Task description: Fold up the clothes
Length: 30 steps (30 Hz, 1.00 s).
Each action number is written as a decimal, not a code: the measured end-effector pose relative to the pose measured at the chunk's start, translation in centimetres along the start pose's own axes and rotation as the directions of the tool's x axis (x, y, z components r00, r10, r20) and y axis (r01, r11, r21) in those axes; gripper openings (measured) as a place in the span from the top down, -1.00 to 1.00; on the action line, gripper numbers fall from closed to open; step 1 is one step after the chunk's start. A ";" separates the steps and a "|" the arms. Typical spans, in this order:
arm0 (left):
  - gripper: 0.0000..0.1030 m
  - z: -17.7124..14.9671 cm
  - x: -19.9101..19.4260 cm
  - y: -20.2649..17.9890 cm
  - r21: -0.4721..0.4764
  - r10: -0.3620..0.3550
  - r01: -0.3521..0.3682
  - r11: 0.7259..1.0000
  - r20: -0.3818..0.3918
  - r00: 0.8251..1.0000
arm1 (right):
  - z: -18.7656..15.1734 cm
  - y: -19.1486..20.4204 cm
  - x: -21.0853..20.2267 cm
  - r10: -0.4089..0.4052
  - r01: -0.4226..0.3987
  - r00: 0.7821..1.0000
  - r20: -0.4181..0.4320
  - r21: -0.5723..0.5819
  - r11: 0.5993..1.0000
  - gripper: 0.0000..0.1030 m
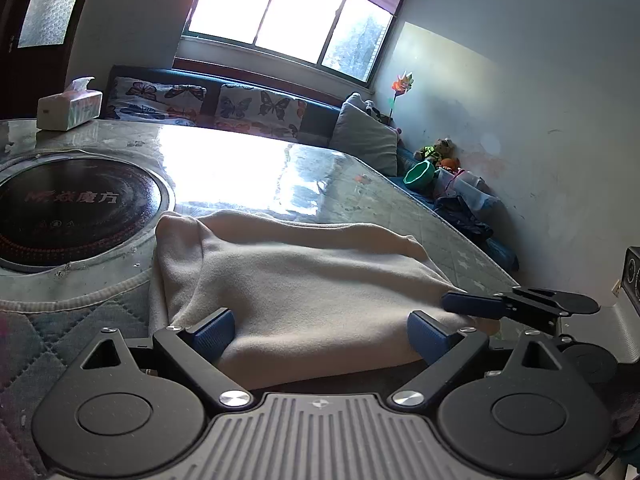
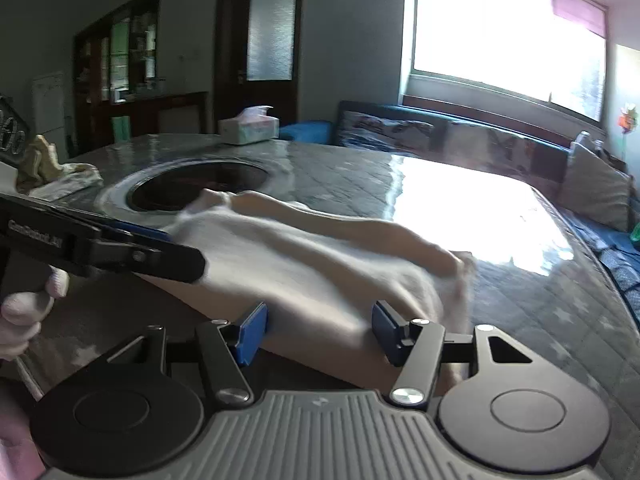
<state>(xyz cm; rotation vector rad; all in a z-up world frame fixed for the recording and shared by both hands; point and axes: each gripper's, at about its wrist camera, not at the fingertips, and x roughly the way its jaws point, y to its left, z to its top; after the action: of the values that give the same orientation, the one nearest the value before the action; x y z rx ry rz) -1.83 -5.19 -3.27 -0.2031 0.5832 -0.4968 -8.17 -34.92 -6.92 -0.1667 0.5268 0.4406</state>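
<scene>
A beige folded garment lies on the quilted table, its near edge at the table's front. My left gripper is open, its blue pads either side of the garment's near edge, with the cloth bulging between them. My right gripper is also open, straddling the near right part of the same garment. The right gripper's fingers show in the left wrist view at the garment's right corner. The left gripper's finger shows in the right wrist view at the garment's left side.
A round black induction hob is set in the table left of the garment. A tissue box stands at the far left. A crumpled cloth lies at the table's left. A sofa with cushions runs behind, under the window.
</scene>
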 end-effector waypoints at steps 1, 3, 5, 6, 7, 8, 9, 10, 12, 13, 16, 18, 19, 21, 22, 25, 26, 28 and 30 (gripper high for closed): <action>-0.85 0.0 0.0 0.0 -0.001 0.000 0.000 1.000 0.000 1.000 | -0.1 -0.3 -0.1 -0.004 0.004 1.000 -0.002 0.008 1.000 -0.13; -0.86 0.0 0.1 0.0 0.000 0.001 -0.001 1.000 -0.001 1.000 | -0.5 -0.9 -0.3 -0.005 0.005 1.000 -0.001 0.028 1.000 -0.13; -0.91 0.1 0.2 -0.1 0.001 0.000 0.000 1.000 -0.005 1.000 | -0.7 -0.8 -0.4 -0.004 0.004 1.000 0.004 0.019 1.000 -0.14; -0.93 0.2 0.2 -0.2 0.001 -0.001 0.001 1.000 -0.007 1.000 | -0.8 -0.8 -0.4 -0.001 0.001 1.000 0.006 0.023 1.000 -0.18; -0.95 0.2 0.3 -0.2 0.000 -0.002 0.002 1.000 -0.010 1.000 | -0.8 -0.7 -0.3 0.001 -0.001 1.000 0.008 0.028 1.000 -0.23; -1.00 0.3 0.4 -0.3 0.000 -0.003 0.003 1.000 -0.013 1.000 | -0.8 -0.6 -0.3 0.003 -0.003 1.000 0.010 0.032 0.999 -0.25; -1.00 0.3 0.5 -0.4 0.004 -0.001 0.001 1.000 -0.017 1.000 | -0.8 -0.5 -0.3 0.006 -0.006 1.000 0.012 0.032 0.999 -0.31; -1.00 0.4 0.6 -0.5 0.011 0.006 -0.006 1.000 -0.020 1.000 | -0.8 -0.4 -0.3 0.010 -0.011 1.000 0.013 0.028 1.000 -0.37; -1.00 0.4 0.7 -0.7 0.021 0.015 -0.014 1.000 -0.024 1.000 | -0.8 -0.2 -0.3 0.021 -0.021 1.000 0.014 0.024 0.999 -0.46; -1.00 0.4 0.7 -0.8 0.025 0.019 -0.018 1.000 -0.026 0.999 | -0.7 -0.1 -0.3 0.025 -0.025 1.000 0.014 0.022 0.999 -0.50; -1.00 0.5 0.7 -1.1 0.032 0.030 -0.029 0.999 -0.030 0.999 | -0.4 0.3 -0.5 0.039 -0.039 0.999 0.011 -0.004 0.999 -0.64; -1.00 0.8 0.7 -1.3 0.041 0.045 -0.044 0.998 -0.030 0.999 | -0.2 0.5 -0.8 0.044 -0.043 0.999 0.015 -0.029 0.999 -0.72; -1.00 0.9 0.5 -1.5 0.041 0.051 -0.049 0.998 -0.025 0.998 | 0.0 0.6 -0.9 0.044 -0.044 0.999 0.017 -0.036 0.998 -0.74; -1.00 1.3 0.1 -1.7 0.044 0.061 -0.060 0.997 -0.012 0.998 | 0.3 0.6 -1.4 0.043 -0.042 0.999 0.023 -0.046 0.998 -0.87; -1.00 1.5 -0.1 -1.7 0.050 0.068 -0.068 0.996 -0.003 0.998 | 0.4 0.6 -1.6 0.041 -0.039 0.999 0.030 -0.051 0.998 -0.96; -1.00 1.9 -0.3 -1.7 0.062 0.090 -0.090 0.994 0.009 0.996 | 1.2 0.5 -2.3 0.019 -0.015 0.998 0.063 -0.066 0.998 -1.00; -1.00 2.0 -0.1 -1.5 0.060 0.103 -0.103 0.993 0.007 0.995 | 1.5 0.4 -2.3 0.008 -0.003 0.997 0.071 -0.071 0.997 -1.00; -1.00 2.2 0.1 -1.3 0.056 0.130 -0.130 0.990 0.002 0.992 | 1.9 0.1 -2.0 -0.026 0.031 0.997 0.070 -0.076 0.997 -1.00; -1.00 2.3 0.2 -1.0 0.057 0.151 -0.151 0.987 -0.002 0.989 | 2.1 -0.3 -1.4 -0.052 0.056 0.996 0.066 -0.072 0.996 -1.00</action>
<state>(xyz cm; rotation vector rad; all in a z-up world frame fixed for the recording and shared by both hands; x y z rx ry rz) -0.70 -6.04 -1.18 -0.1024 0.5846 -0.3668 -8.19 -35.12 -4.40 -0.2366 0.4425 0.4114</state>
